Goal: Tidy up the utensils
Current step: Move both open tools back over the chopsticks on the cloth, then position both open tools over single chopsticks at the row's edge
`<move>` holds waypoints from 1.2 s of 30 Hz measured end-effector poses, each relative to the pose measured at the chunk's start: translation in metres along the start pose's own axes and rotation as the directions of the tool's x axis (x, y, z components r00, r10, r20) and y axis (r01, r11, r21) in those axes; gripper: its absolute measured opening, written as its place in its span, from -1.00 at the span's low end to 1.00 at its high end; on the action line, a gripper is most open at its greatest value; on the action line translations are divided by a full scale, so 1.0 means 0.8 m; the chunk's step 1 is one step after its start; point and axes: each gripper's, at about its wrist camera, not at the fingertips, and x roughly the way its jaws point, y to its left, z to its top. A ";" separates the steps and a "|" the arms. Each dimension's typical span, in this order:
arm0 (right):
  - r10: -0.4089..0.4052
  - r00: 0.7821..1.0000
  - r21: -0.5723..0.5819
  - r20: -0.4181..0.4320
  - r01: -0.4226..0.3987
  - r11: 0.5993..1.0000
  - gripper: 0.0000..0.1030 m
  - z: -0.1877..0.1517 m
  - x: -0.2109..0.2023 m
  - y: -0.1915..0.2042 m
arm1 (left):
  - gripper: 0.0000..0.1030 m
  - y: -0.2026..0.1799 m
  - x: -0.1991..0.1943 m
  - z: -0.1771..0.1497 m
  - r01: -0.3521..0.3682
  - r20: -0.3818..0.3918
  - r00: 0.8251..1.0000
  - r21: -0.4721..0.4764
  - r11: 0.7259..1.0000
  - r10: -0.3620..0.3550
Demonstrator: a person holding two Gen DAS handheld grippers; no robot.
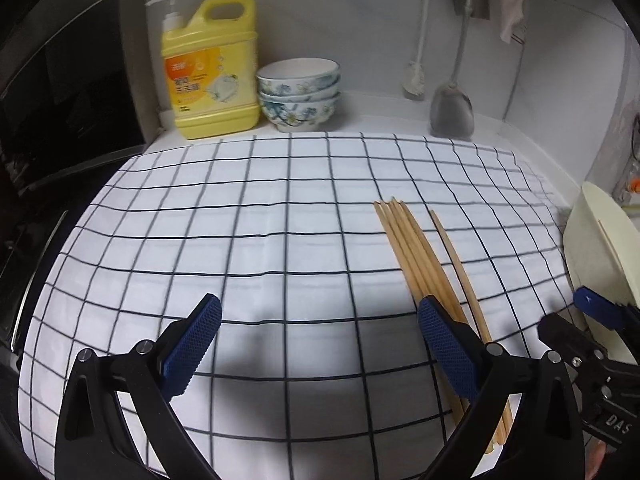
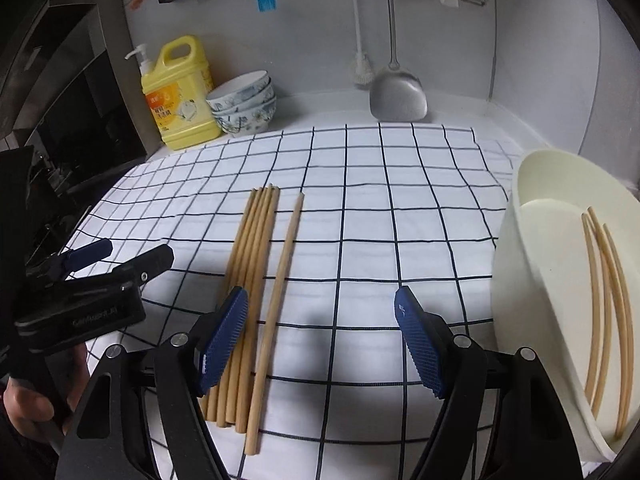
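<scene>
Several wooden chopsticks (image 2: pixel 250 280) lie bunched on the checked cloth (image 2: pixel 360 208), with a single chopstick (image 2: pixel 276 300) just right of them. My right gripper (image 2: pixel 320 300) hovers open over the cloth, and the single chopstick passes between its fingers near the left pad. A cream holder (image 2: pixel 520 280) at the right lies tilted with three chopsticks (image 2: pixel 608 300) inside. My left gripper (image 1: pixel 320 312) is open with nothing in it, and the chopsticks (image 1: pixel 416 252) run under its right finger. The left gripper (image 2: pixel 120 256) also shows at the left of the right wrist view.
A yellow detergent bottle (image 1: pixel 212 72) and stacked patterned bowls (image 1: pixel 300 92) stand at the back by the wall. A metal spatula (image 2: pixel 396 92) and a white brush (image 2: pixel 362 68) hang from the wall. A dark stove area (image 1: pixel 60 120) borders the cloth on the left.
</scene>
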 end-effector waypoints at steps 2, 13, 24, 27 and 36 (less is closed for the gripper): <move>-0.015 1.000 -0.010 -0.014 0.014 1.000 0.40 -0.004 0.007 -0.001 | 0.88 -0.010 0.008 -0.003 0.006 -0.018 1.000 0.038 0.999 -0.006; -0.027 0.998 -0.009 -0.052 0.027 1.000 0.40 -0.022 0.022 -0.009 | 0.88 -0.009 0.035 -0.020 0.066 -0.073 0.995 0.035 0.997 -0.063; -0.036 0.997 -0.078 -0.063 0.031 0.996 0.40 -0.028 0.029 0.011 | 0.88 -0.011 0.041 -0.022 0.138 -0.103 0.986 0.045 0.989 -0.133; -0.036 0.997 -0.080 -0.073 0.030 0.996 0.40 -0.029 0.031 0.012 | 0.88 -0.010 0.040 -0.022 0.136 -0.100 0.986 0.037 0.990 -0.132; -0.049 0.995 -0.098 -0.083 0.040 0.994 0.40 -0.034 0.034 0.015 | 0.88 -0.015 0.043 -0.023 0.096 -0.114 0.990 0.076 0.993 -0.087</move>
